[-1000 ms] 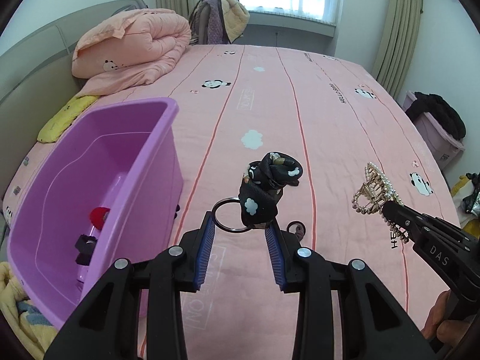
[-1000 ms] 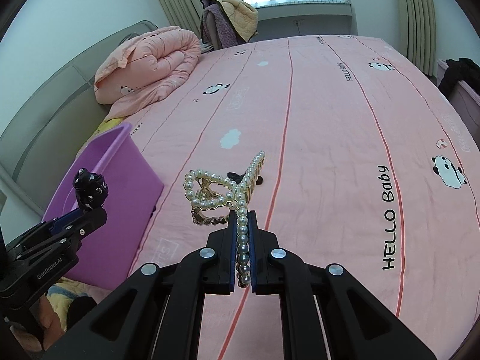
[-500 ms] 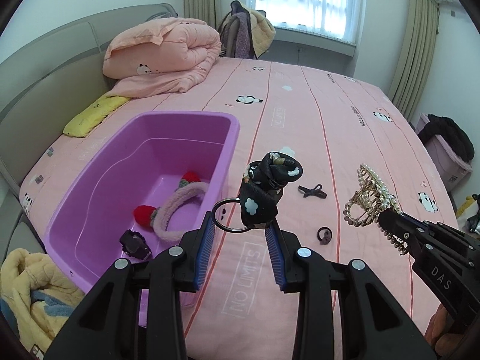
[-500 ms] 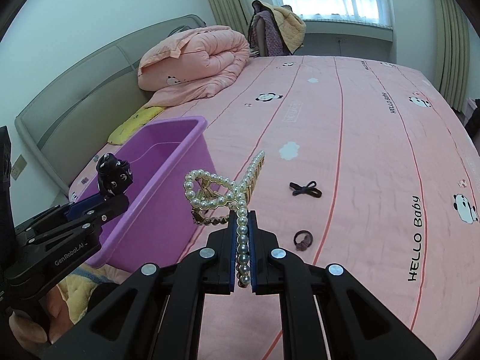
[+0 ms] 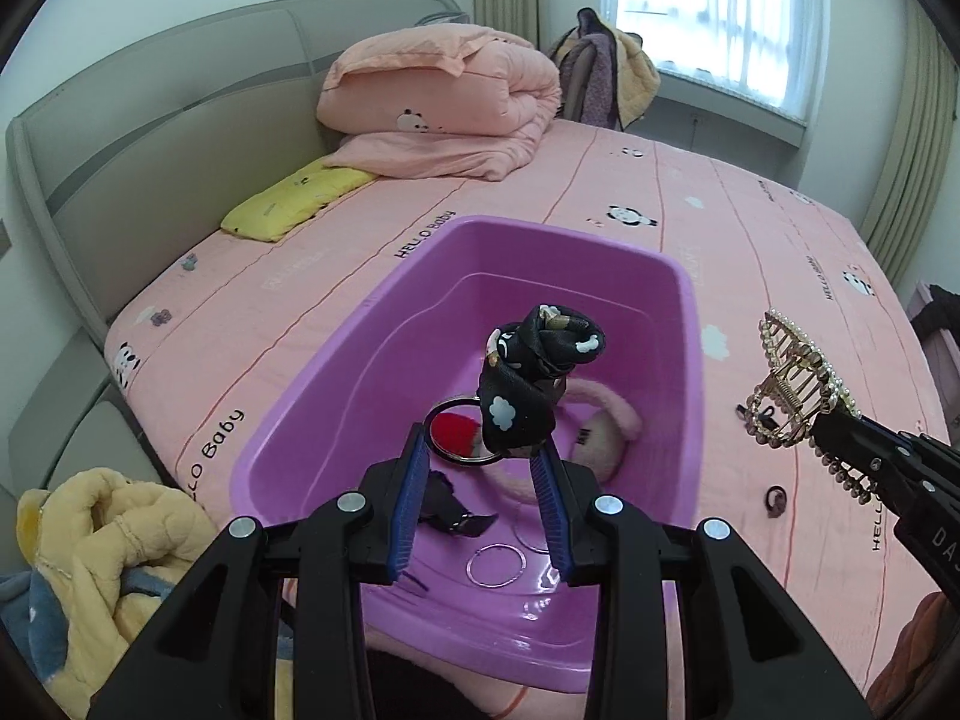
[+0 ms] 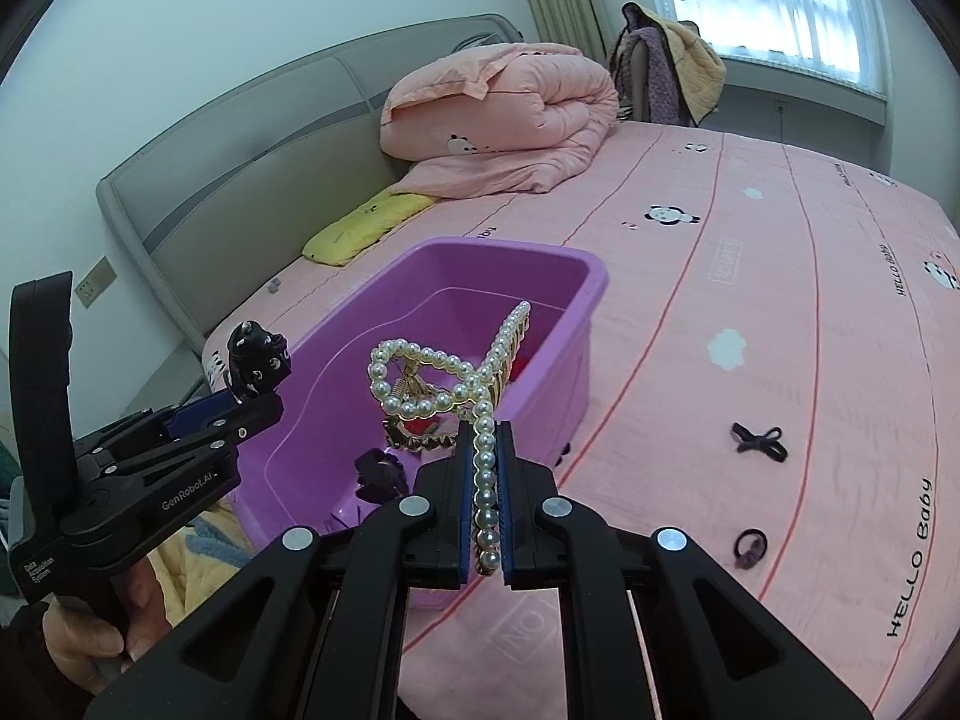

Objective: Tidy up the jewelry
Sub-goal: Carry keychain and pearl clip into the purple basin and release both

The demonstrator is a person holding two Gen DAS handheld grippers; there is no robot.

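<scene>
My left gripper (image 5: 480,456) hangs over the purple bin (image 5: 684,300), shut on a black cloud-print fabric hair tie (image 5: 534,384) with a metal ring (image 5: 456,438). In the right wrist view the left gripper (image 6: 258,402) is at the bin's near left side. My right gripper (image 6: 486,432) is shut on a pearl-studded gold claw clip (image 6: 420,372), held above the bin's (image 6: 591,276) right rim; the left wrist view shows the clip (image 5: 792,378) to the right of the bin. Inside the bin lie a pink fuzzy headband (image 5: 606,420), a black piece (image 5: 450,510) and thin hoops (image 5: 495,564).
A black bow tie (image 6: 759,441) and a small dark hair tie (image 6: 750,546) lie on the pink bedspread right of the bin. A folded pink duvet (image 5: 444,102) and yellow pillow (image 5: 294,204) sit by the headboard. A yellow blanket (image 5: 102,546) bunches at lower left.
Both grippers have swung left with their loads. The bin, earlier at the left edge, now lies under the left gripper, and the pearl clip has come up to its right rim.
</scene>
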